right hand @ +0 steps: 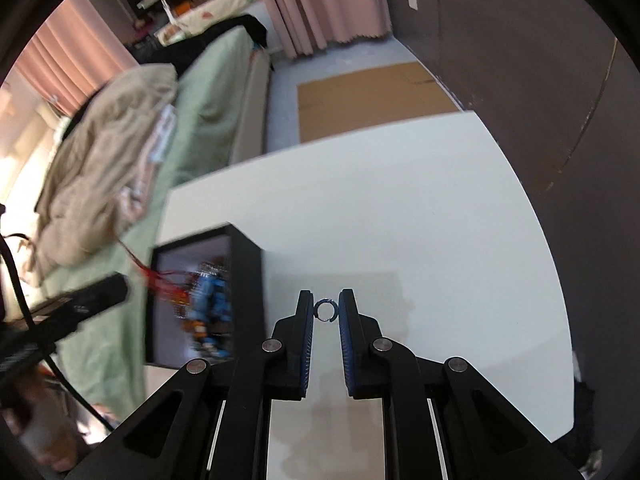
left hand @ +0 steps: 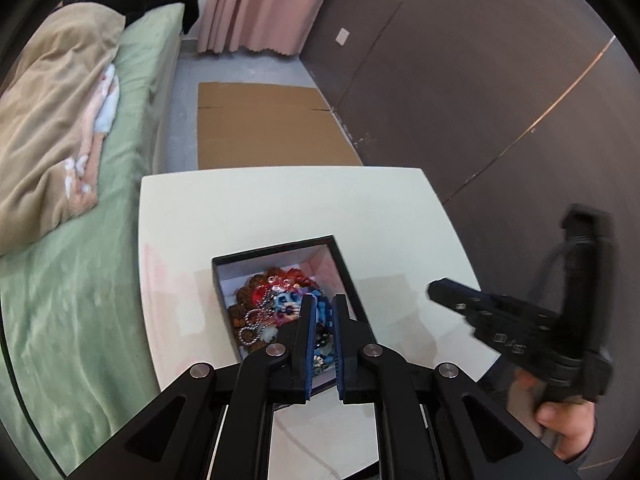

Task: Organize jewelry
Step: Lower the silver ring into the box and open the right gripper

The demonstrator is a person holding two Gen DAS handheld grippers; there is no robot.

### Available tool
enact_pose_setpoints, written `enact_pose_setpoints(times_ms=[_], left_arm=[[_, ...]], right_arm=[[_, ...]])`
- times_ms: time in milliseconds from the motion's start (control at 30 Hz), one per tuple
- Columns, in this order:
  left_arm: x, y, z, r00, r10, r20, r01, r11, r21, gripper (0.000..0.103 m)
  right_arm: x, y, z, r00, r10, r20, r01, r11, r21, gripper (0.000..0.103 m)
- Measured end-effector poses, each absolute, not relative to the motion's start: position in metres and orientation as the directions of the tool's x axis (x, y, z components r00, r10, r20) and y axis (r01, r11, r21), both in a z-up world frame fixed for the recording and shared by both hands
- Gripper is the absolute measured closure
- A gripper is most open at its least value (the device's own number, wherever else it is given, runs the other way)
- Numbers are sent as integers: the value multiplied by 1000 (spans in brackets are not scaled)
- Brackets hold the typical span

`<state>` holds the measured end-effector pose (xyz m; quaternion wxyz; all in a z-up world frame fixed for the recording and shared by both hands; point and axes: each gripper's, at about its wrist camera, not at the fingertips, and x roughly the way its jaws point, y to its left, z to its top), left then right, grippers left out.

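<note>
I'm pinching a tiny, stiff, slippery ring edge-on in the right gripper, while the left gripper, jaws slightly apart and empty, is hovering over the jewelry box at my nine o'clock.

Black linkage grippers with blue ribbed pads, silver pivot screws; bare-skinned hand at 4 o'clock.

A flat brown cardboard sheet is lying on the grey floor beyond the white square table, between the green-sheeted bed and the dark brown wall.
</note>
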<state>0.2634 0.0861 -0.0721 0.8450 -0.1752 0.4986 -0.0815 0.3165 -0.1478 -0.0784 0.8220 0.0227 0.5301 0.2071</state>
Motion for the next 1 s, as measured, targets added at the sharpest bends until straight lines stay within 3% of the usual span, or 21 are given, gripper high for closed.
enact_pose_setpoints(times_ms=[33, 100, 167, 667, 733, 767, 800, 1000], left_arm=[[263, 86, -72, 486, -310, -817, -36, 927, -374, 81], [260, 87, -70, 499, -305, -811, -40, 927, -373, 47], [255, 91, -64, 530, -287, -798, -54, 928, -369, 37], [245, 136, -58, 567, -233, -790, -142, 917, -372, 37], [243, 141, -58, 569, -222, -792, -152, 918, -367, 37], [243, 143, -58, 571, -220, -791, -156, 917, -367, 37], [242, 144, -59, 570, -218, -792, -158, 917, -367, 37], [235, 144, -53, 575, -214, -790, -158, 918, -363, 37]], right_arm=[[314, -147, -74, 355, 384, -853, -324, 906, 273, 89], [311, -141, -67, 358, 423, -832, -348, 888, 301, 89], [310, -134, -64, 354, 449, -820, -364, 874, 321, 89], [294, -76, -62, 269, 609, -746, -499, 751, 433, 88], [291, -68, -63, 249, 610, -752, -521, 739, 427, 78], [290, -64, -65, 235, 602, -764, -518, 742, 426, 60], [290, -66, -65, 237, 601, -763, -513, 745, 427, 50], [288, -84, -54, 282, 566, -775, -470, 786, 402, 49]])
